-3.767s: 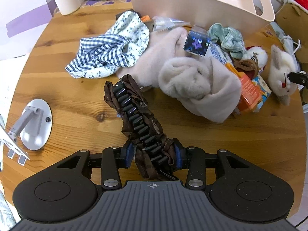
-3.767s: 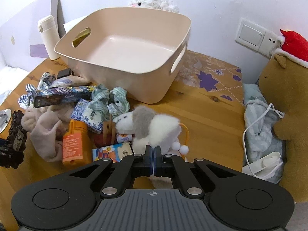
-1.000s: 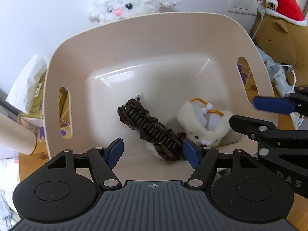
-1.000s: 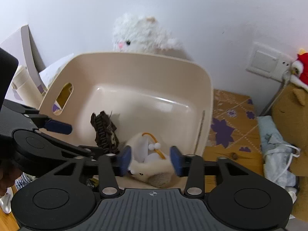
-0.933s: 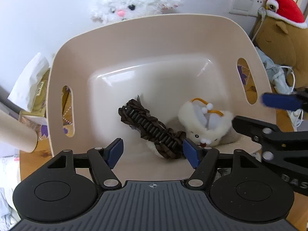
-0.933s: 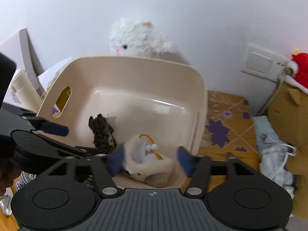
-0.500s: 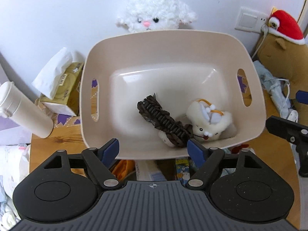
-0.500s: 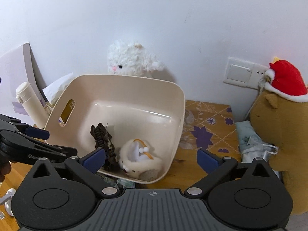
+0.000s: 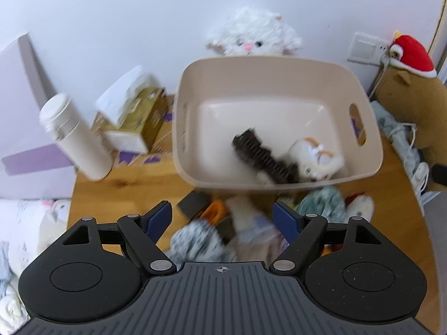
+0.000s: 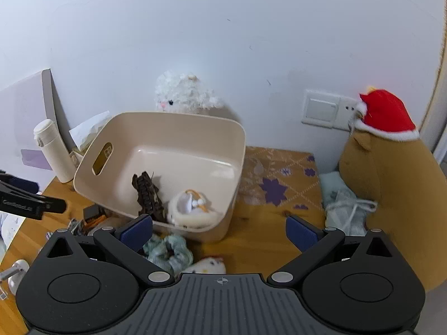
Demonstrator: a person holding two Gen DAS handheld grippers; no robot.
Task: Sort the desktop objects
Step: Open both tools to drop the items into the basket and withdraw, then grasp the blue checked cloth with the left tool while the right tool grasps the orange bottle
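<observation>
A beige bin (image 9: 251, 89) stands on the wooden desk against the wall. Inside it lie a brown ruffled hair band (image 9: 259, 157) and a small white plush toy (image 9: 315, 159); the right wrist view shows the same bin (image 10: 173, 139), band (image 10: 148, 192) and toy (image 10: 192, 206). My left gripper (image 9: 222, 217) hangs open and empty above the clutter in front of the bin. My right gripper (image 10: 219, 230) is open wide and empty, in front of the bin's near right corner. Below the grippers lie a green scrunchie (image 10: 167, 251), a floral cloth (image 9: 195, 240) and an orange item (image 9: 213, 213).
A white bottle (image 9: 75, 139) and a tissue box (image 9: 137, 120) stand left of the bin. A white fluffy plush (image 9: 254, 39) sits behind it. A big brown plush with a red hat (image 10: 391, 162), folded cloth and a white cable (image 10: 349, 209) fill the right.
Both grippers have drawn back and up from the bin, which looks smaller now. The right jaws spread wide off the white plush toy. The clutter before the bin has come into view.
</observation>
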